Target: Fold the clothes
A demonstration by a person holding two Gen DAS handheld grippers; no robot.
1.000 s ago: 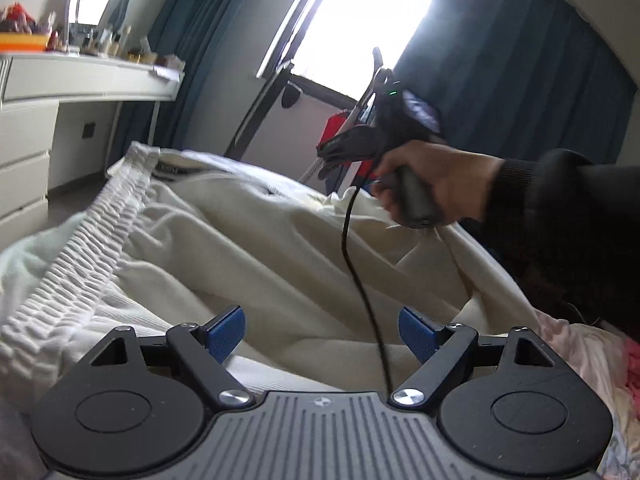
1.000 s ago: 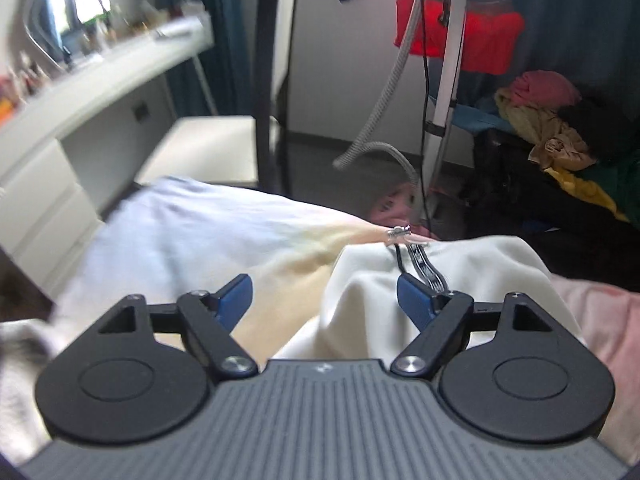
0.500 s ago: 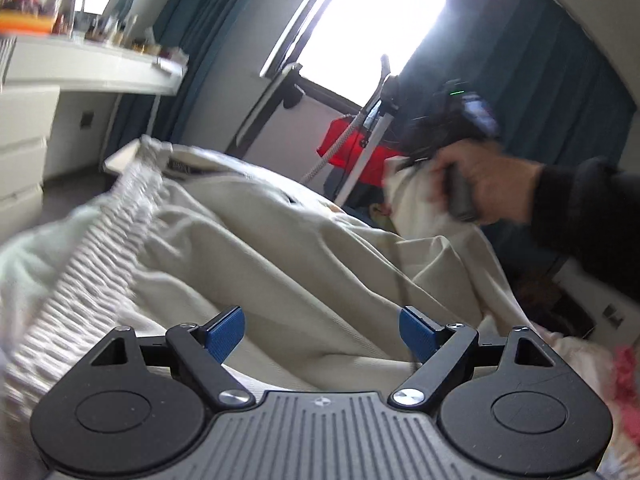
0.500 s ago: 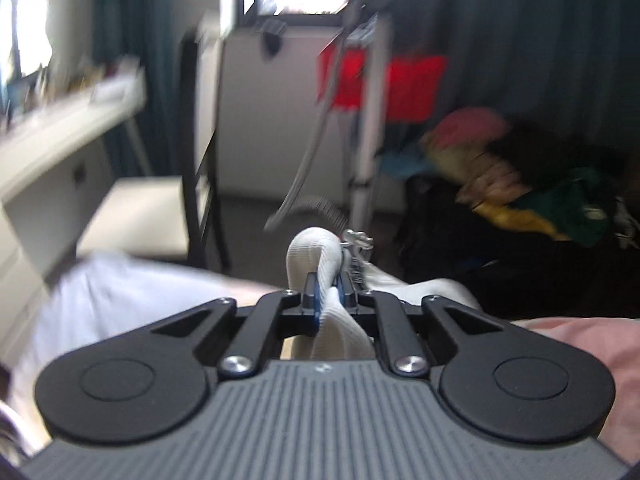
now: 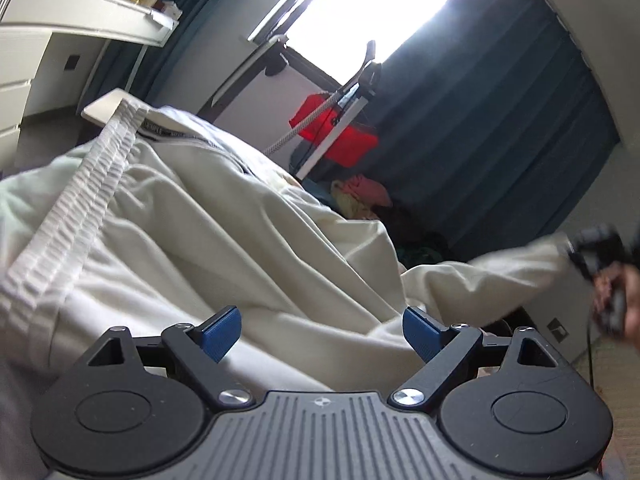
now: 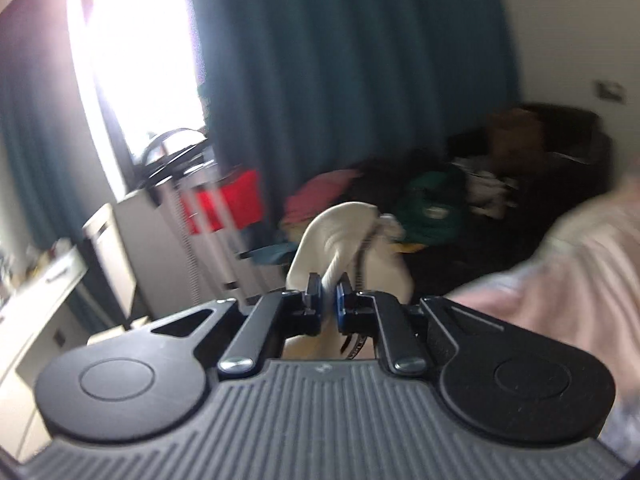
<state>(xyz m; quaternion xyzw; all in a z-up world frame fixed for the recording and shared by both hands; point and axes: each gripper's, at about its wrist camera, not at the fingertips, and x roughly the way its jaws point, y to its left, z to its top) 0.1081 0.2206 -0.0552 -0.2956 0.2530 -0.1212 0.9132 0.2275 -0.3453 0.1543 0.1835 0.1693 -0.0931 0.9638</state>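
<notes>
Your right gripper (image 6: 329, 306) pinches the cream trousers (image 5: 224, 232), waistband far-left, leg stretched rightward; your left gripper (image 5: 320, 330) gapes empty.

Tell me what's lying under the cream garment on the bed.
Under the cream garment, pale pink bedding shows past its edge, beside the right gripper pinching the cloth. Whatever lies directly beneath the spread fabric is covered.
</notes>
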